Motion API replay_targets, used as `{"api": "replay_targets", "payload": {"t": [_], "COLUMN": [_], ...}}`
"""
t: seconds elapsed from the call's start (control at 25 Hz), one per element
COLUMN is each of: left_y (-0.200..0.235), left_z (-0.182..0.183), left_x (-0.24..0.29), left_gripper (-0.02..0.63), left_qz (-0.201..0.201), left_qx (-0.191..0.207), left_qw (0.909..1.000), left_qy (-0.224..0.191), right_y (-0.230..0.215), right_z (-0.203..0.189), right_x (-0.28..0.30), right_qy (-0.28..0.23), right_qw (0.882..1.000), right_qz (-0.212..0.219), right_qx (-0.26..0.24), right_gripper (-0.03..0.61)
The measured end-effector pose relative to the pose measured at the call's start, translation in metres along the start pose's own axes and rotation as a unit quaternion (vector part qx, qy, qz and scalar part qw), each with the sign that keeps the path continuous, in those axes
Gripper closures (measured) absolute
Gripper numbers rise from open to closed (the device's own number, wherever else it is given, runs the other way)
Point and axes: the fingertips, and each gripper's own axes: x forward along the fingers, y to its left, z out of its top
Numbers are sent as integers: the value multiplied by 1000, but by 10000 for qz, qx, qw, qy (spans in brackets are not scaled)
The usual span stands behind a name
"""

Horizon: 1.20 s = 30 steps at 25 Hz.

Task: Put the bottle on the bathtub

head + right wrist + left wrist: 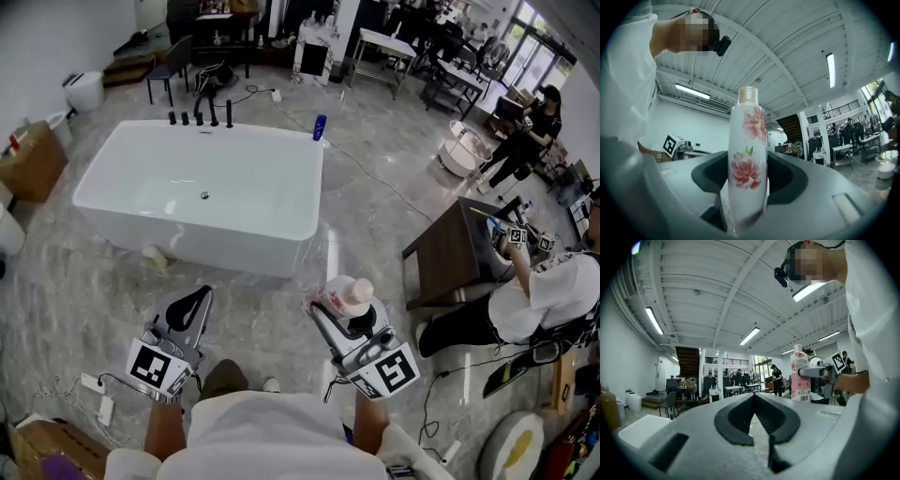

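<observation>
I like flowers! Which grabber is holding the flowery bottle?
The right gripper: its jaws clamp the white bottle with pink flowers. The left gripper is shut with nothing in it.

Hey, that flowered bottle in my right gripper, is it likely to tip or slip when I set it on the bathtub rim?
The bottle is tall and narrow, so it probably tips easily on the bathtub rim, which looks narrow. Its glossy rounded wall may slip or twist in the right gripper. It looks like rigid plastic, likely light.

A brown table [448, 251] stands beside a seated person [542, 298] in white.
</observation>
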Motion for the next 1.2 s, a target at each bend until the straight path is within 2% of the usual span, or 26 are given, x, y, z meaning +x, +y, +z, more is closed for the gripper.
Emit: {"api": "replay_targets", "payload": {"t": [0.16,0.32,0.44,0.56,0.68,0.84,1.0,1.2], "left_y": [28,81,143,213,281,364,405,433], "left_z": [-8,-21,-34,-45,-41,-31,-24,-53], "left_x": [34,79,122,176,226,293,363,431], "left_gripper": [614,614,614,614,614,614,614,614], "left_qz": [-54,-200,-276,-422,-624,-777,-862,-1025], "left_qx": [15,99,99,131,150,123,-60,-72], "left_qw": [10000,9998,9996,9990,9979,9968,9959,9947], "left_qy": [16,-12,-43,-8,-60,-146,-267,23], "right_y": [-27,-58,-91,-135,-176,-213,-259,-314], "right_z": [-12,-31,-45,-53,-53,-49,-58,-85], "right_x": [25,73,136,205,281,370,418,461], "right_qy": [5,41,51,-6,-109,-84,85,285], "right_qw": [10000,9998,9996,9987,9971,9970,9968,9971], "right_qz": [-34,-184,-264,-517,-741,-770,-781,-666], "right_qx": [40,49,41,23,95,25,114,234], "right_gripper": [337,337,338,337,337,337,337,337]}}
